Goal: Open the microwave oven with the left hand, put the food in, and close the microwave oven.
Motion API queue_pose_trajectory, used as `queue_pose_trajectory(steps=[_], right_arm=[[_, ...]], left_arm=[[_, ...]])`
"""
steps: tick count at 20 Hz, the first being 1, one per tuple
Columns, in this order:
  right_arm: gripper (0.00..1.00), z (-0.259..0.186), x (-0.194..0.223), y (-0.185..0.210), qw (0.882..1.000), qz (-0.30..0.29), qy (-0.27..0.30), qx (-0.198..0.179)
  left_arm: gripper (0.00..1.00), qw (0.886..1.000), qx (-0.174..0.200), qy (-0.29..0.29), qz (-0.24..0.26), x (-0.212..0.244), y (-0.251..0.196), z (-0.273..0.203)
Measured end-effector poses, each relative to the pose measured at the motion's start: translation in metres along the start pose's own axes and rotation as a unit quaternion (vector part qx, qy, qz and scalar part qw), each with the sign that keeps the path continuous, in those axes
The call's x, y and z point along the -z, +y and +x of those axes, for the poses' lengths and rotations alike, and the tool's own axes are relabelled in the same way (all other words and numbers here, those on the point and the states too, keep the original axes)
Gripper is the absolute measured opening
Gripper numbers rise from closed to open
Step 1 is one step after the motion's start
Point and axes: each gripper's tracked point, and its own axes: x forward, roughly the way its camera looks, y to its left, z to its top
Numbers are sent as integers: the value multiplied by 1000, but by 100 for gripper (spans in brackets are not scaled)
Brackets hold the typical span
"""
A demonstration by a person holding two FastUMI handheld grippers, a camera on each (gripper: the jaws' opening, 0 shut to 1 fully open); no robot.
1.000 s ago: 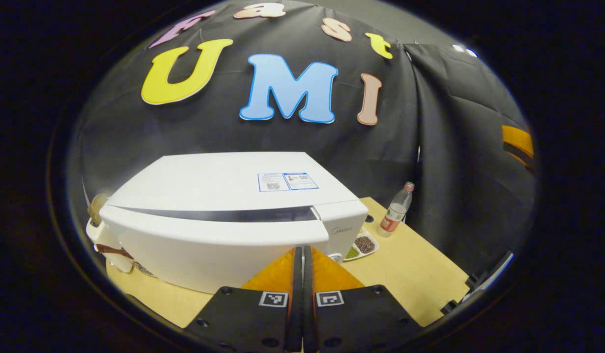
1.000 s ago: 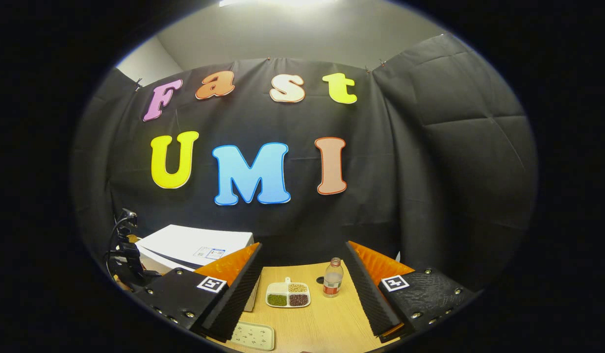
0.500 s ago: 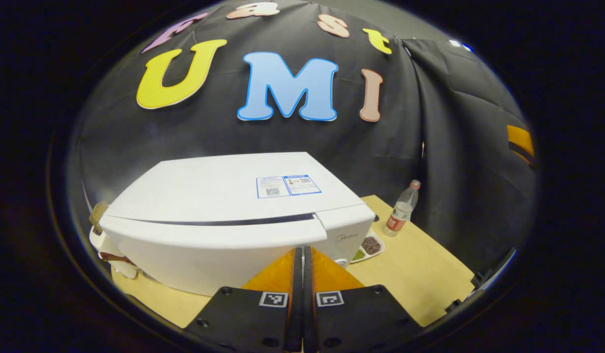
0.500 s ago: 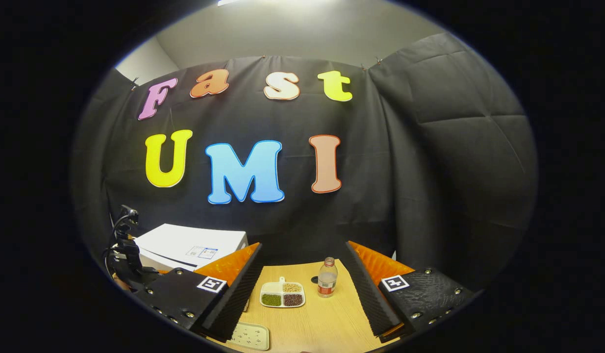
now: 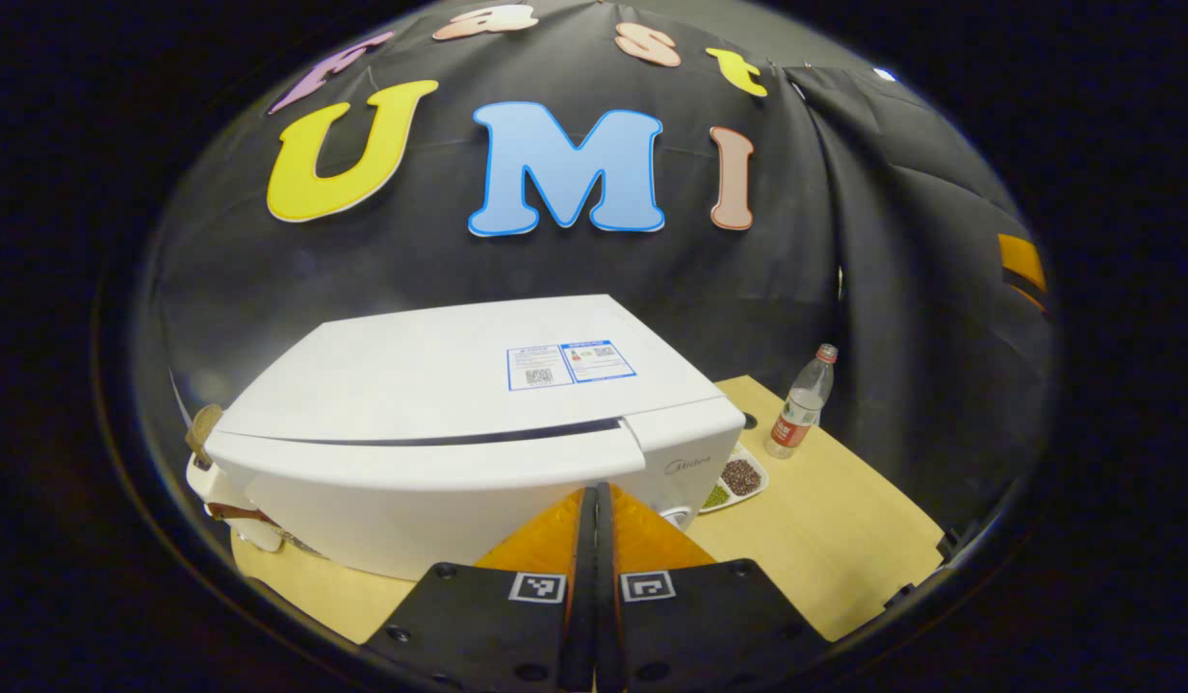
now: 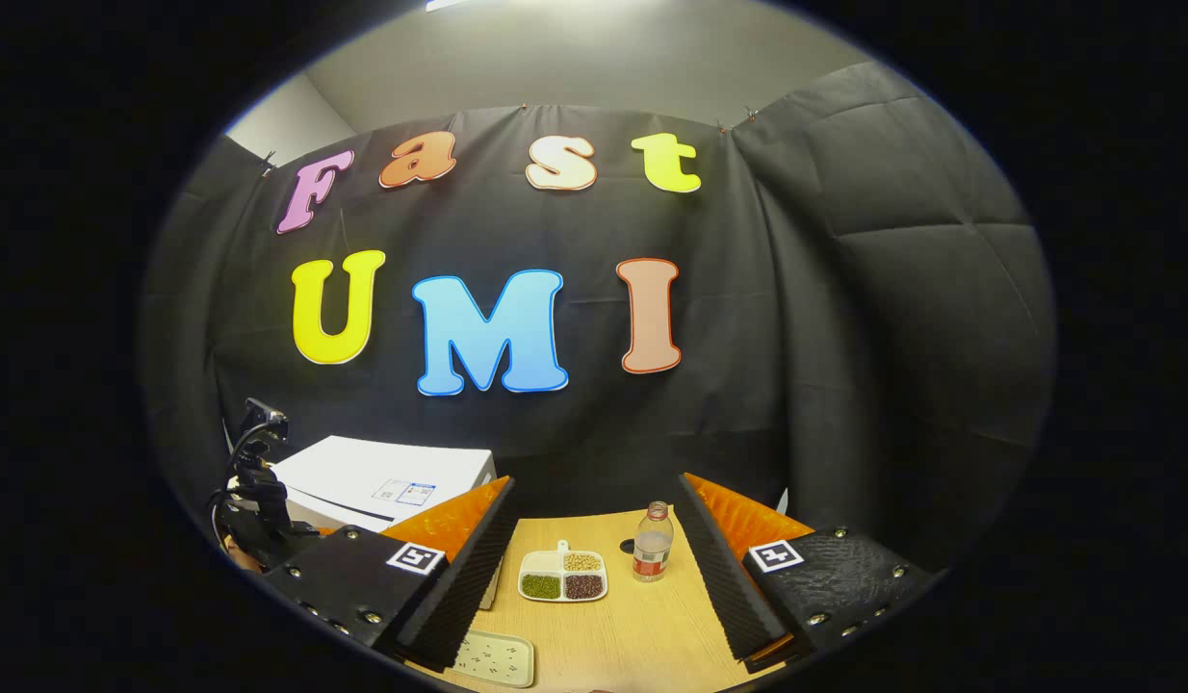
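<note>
Left gripper [image 5: 594,496] is pinched closed, empty, at the microwave [image 5: 459,423] door's front edge. Right gripper [image 6: 594,539] is spread wide, empty, over the food tray [image 6: 562,576]. Tray looks light, rigid: take 1 rim, keep it level, beans spill.

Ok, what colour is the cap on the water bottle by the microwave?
Red, on the bottle; it shows best in the left gripper view.
</note>
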Motion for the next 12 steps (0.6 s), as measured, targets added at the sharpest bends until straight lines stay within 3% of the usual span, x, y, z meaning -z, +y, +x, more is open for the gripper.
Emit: queue_pose_trajectory(steps=[6, 12], right_arm=[[99, -7, 6, 9, 1000, 3, 8, -9], [99, -10, 5, 27, 1000, -3, 4, -24]], left_arm=[[7, 1000, -6, 11, 25, -4, 1, 6], [7, 996, 6, -94, 10, -81, -10, -62]])
